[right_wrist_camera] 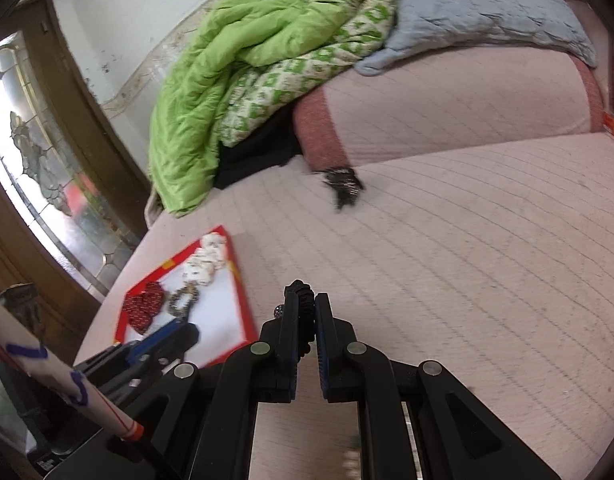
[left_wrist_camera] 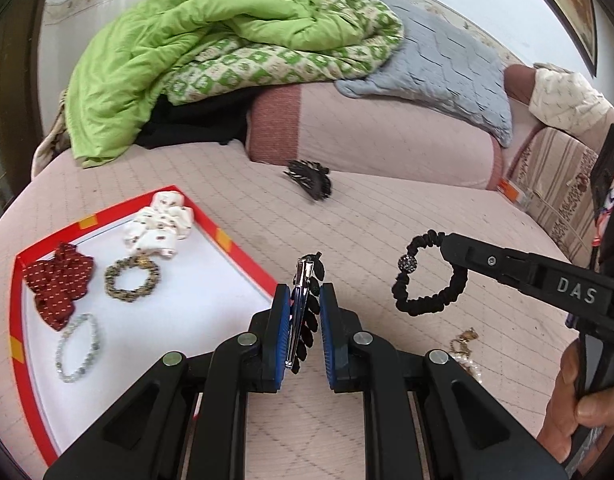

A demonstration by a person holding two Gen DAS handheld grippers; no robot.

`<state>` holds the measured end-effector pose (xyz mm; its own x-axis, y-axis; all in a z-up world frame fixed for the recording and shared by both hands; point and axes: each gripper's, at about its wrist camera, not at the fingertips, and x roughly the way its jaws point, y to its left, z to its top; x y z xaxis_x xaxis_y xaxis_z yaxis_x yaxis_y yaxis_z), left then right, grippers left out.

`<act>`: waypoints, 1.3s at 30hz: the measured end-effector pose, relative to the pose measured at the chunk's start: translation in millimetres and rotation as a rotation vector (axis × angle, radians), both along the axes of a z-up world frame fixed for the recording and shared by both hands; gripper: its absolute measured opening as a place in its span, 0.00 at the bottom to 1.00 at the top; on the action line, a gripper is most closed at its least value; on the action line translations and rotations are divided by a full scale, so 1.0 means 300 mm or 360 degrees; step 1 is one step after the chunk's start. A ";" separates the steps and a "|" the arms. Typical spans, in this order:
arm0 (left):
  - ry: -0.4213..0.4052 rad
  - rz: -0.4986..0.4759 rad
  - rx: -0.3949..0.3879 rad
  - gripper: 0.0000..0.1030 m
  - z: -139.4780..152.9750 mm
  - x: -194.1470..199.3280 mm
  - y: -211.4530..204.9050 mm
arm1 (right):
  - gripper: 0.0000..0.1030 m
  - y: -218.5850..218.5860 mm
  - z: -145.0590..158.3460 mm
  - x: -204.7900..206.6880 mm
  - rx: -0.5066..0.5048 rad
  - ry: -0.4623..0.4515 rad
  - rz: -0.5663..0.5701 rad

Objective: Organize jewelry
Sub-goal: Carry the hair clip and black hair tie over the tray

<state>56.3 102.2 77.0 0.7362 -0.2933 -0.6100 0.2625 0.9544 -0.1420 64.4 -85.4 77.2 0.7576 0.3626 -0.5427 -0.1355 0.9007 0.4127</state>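
Observation:
My left gripper [left_wrist_camera: 303, 292] is shut on a black leaf-shaped hair clip [left_wrist_camera: 305, 312] with a metal clasp, held above the bed just right of the red-rimmed white tray [left_wrist_camera: 223, 240]. The tray holds a white scrunchie [left_wrist_camera: 159, 226], a dark red bow [left_wrist_camera: 59, 284], a bronze beaded bracelet [left_wrist_camera: 132, 279] and a pale bead bracelet [left_wrist_camera: 78, 348]. My right gripper [right_wrist_camera: 306, 300] is shut on a black scrunchie band with a sparkly bead [left_wrist_camera: 429, 276], held above the bed; the band's edge shows between its fingers [right_wrist_camera: 305, 304].
Another black feathered clip [left_wrist_camera: 309, 178] lies near the pink bolster [left_wrist_camera: 387, 136]. A gold and pearl piece [left_wrist_camera: 465, 350] lies on the pink bedspread to the right. A green quilt [left_wrist_camera: 195, 52] and a grey pillow [left_wrist_camera: 447, 68] are piled behind.

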 end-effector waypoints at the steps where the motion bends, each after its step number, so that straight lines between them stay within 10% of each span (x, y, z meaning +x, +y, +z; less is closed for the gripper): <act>1: -0.0004 0.0017 0.0004 0.14 0.002 0.000 0.018 | 0.08 0.024 0.007 0.001 -0.0006 -0.0014 0.0012; 39: 0.0230 0.0399 -0.0032 0.14 -0.108 0.080 0.335 | 0.08 0.382 -0.109 0.164 0.0000 0.0124 0.0257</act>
<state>80.4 202.7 44.5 0.6929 -0.1263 -0.7099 -0.0055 0.9836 -0.1804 113.6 29.3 44.4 0.6452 0.4762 -0.5975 -0.2458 0.8698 0.4278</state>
